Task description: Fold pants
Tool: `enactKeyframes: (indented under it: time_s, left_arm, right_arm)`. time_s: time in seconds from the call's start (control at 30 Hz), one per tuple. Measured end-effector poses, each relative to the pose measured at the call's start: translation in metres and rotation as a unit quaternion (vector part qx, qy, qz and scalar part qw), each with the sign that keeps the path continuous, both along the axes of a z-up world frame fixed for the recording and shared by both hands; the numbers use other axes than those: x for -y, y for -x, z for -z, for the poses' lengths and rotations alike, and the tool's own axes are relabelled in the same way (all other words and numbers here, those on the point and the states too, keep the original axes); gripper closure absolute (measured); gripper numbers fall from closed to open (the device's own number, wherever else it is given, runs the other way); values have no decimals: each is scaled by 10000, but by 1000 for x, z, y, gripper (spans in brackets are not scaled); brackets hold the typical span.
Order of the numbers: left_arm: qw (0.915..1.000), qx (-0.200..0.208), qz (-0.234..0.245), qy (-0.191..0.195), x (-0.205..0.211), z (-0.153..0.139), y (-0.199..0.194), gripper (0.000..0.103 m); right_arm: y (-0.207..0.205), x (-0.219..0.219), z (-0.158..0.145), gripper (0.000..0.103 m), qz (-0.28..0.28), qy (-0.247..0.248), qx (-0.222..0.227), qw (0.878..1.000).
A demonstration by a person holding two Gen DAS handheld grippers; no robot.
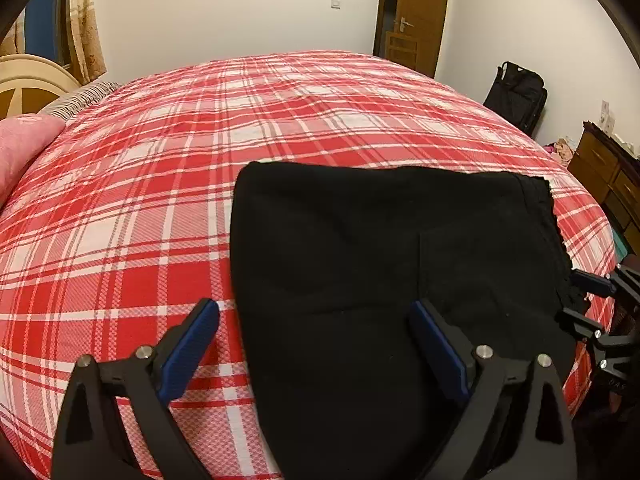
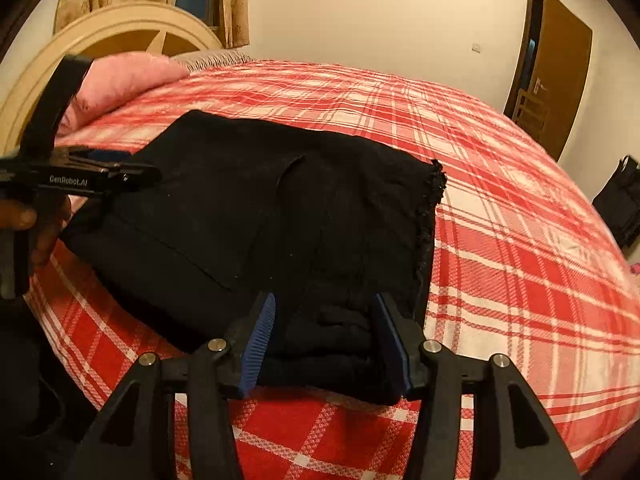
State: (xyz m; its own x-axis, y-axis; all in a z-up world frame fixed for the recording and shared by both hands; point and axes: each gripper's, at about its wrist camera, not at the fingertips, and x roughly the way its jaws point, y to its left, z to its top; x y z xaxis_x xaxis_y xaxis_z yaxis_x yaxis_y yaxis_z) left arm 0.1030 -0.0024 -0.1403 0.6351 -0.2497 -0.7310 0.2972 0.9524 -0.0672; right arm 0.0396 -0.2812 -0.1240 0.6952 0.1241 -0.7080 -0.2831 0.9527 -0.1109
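Lying folded into a compact black bundle, the pants [image 1: 384, 264] rest on the red plaid bedspread [image 1: 140, 208], toward the near edge of the bed and well away from the pink pillow [image 1: 24, 148] at the headboard [image 2: 120, 28] end. A frilled hem [image 2: 430, 200] runs down the bundle's side farthest from the pillow, and a seam or pocket line crosses its top layer.

The left gripper [image 1: 316, 344] hovers low over the pants' pillow-side edge with its jaws wide apart: one blue pad [image 1: 188, 348] is over bare bedspread just beside the cloth, the other over the black fabric. Nothing is held between them.

The right gripper [image 2: 324, 340] sits at the pants' near edge, on the hem side. Its jaws stand apart, one on either side of the stacked folds. Whether the pads actually touch the cloth I cannot tell, as black fabric and black fingers merge in this light. In the right wrist view the left gripper's body, marked "GenRobot.AI", shows at the pants' pillow-side corner, with the person's left hand [image 2: 36, 224] gripping its handle.

Beyond the pants, across the bedspread, a brown door [image 1: 416, 12] stands in the far wall, a black bag [image 1: 518, 94] leans against the wall, and a wooden dresser [image 1: 608, 180] stands nearby.
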Motion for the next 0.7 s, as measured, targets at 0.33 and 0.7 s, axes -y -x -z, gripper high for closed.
enactKeyframes:
  time_s: [0.33, 0.7]
  left_arm:
    - [9999, 114, 45, 49, -6, -10, 13, 3]
    - [9997, 20, 262, 26, 9, 0, 24, 2]
  right_arm:
    - [-4, -4, -32, 45, 38, -109, 7, 9999]
    - [-67, 11, -14, 45, 320, -742, -612, 9948]
